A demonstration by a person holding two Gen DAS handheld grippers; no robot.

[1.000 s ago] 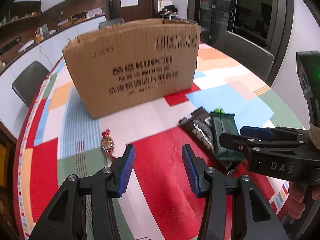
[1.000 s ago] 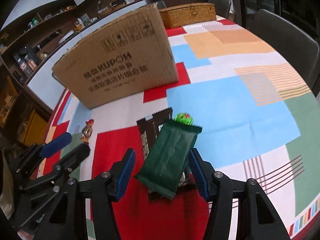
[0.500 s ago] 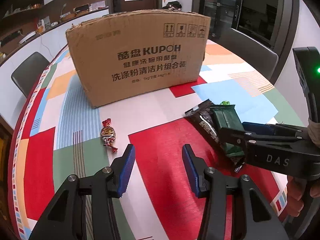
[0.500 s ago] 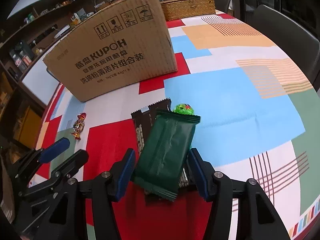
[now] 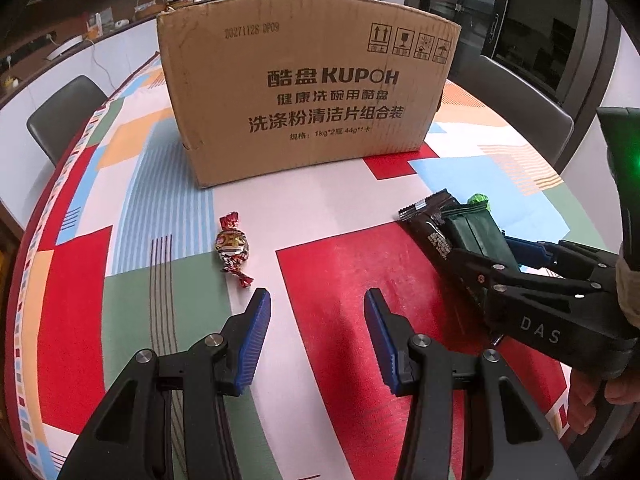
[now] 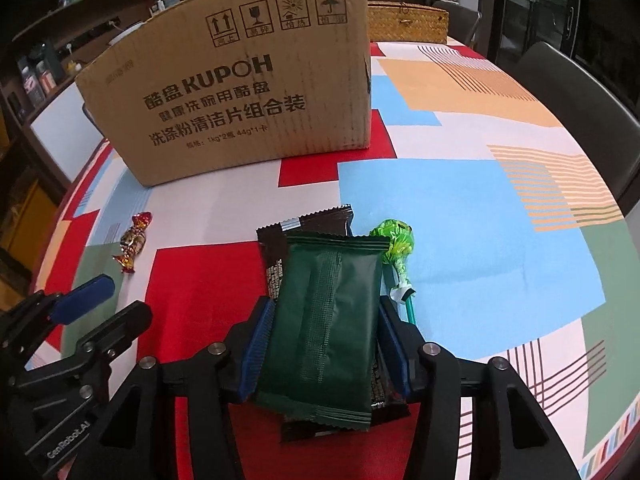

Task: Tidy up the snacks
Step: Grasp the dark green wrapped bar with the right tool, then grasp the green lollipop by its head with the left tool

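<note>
Snacks: four in view. One green packet [image 6: 326,320], one black packet [image 6: 308,224] beneath it, one green lollipop [image 6: 394,242], and one red-and-gold candy [image 5: 232,246].

Right gripper [image 6: 324,346]: its two blue pads stand on either side of the green packet, one at each long edge, touching or all but touching it. The jaws have just been closing around the packet, which lies between them. Whether the pads press it firmly cannot be told. The green packet lies on top of the black packet, both on the tablecloth [image 6: 480,208]. The lollipop lies just beside the green packet's right edge, its stick running down toward the right finger.

Left gripper [image 5: 318,336]: jaws partly open, nothing between them, pads over the red and white areas of the cloth. The candy lies alone just ahead of the left finger, apart from it and well apart from the packets. A hand [image 5: 600,392] grips the right gripper's handle at the lower right of the left wrist view.

Containers: one cardboard box [image 5: 308,96], upright at the middle of the table, printed side facing the grippers. Its inside is hidden. One wicker basket [image 6: 406,22] stands behind the box, lid closed. Two chairs show in the left wrist view, one [image 5: 64,116] at the table's left edge and one [image 5: 516,100] at its right.
</note>
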